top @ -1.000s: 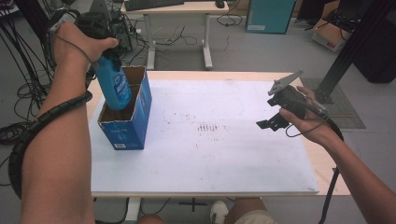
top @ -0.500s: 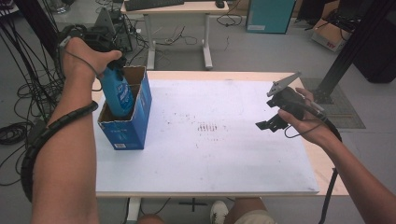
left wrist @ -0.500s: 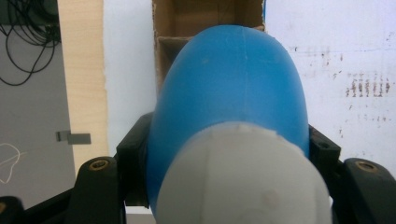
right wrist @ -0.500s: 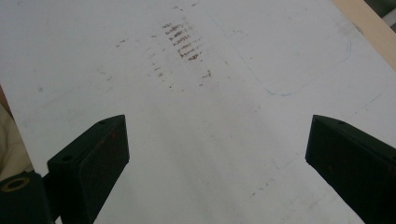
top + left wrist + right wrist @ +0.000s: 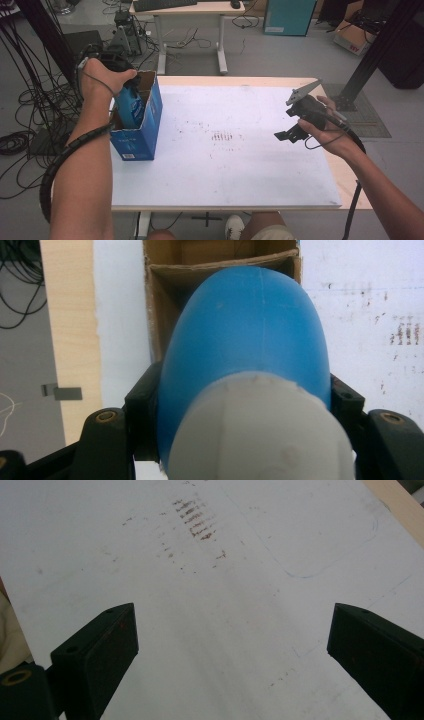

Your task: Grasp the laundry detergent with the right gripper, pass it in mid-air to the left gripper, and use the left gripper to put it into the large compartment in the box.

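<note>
Left gripper (image 5: 125,82) lowering blue bottle (image 5: 131,106) into the box (image 5: 145,135)
Fingers clamping bottle; box opening directly ahead, keep it vertical. Right gripper (image 5: 292,131) hanging wide, empty.

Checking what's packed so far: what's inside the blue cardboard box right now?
The blue bottle, clamped in the left hand-held gripper, stands partly inside the blue cardboard box. Bare brown inner walls show beyond it. The bottle and box walls hide the box floor.
</note>
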Available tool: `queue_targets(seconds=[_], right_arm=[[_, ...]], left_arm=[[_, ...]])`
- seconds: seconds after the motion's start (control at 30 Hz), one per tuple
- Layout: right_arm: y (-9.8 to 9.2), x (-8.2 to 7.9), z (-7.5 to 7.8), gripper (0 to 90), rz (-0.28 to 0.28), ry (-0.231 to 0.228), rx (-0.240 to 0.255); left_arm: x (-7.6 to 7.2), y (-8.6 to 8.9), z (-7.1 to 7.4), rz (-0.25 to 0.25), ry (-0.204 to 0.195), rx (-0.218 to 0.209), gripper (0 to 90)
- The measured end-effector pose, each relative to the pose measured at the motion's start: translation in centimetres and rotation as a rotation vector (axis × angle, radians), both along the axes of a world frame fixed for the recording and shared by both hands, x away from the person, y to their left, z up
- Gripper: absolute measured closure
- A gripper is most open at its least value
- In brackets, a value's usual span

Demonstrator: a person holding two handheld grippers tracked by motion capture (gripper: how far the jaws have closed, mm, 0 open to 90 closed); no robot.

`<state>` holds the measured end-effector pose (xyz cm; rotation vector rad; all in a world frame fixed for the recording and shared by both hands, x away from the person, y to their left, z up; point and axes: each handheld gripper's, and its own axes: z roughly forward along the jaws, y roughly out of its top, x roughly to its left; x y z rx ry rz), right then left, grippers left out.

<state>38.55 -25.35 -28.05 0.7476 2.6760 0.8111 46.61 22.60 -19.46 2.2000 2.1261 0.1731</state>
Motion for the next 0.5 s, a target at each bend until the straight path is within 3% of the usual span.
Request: queue_targets(seconds=[0.13, 0.5], right_arm=[[-0.2, -0.1, -0.2, 6.1, -0.015, 0.008, 0.005], [-1.0, -0.1, -0.7, 6.1, -0.018, 0.014, 0.0]], left_arm=[[0.1, -0.2, -1.5, 0.002, 0.005, 0.001, 36.5], [0.2, -0.1, -3.8, 0.023, 0.004, -0.004, 36.5]])
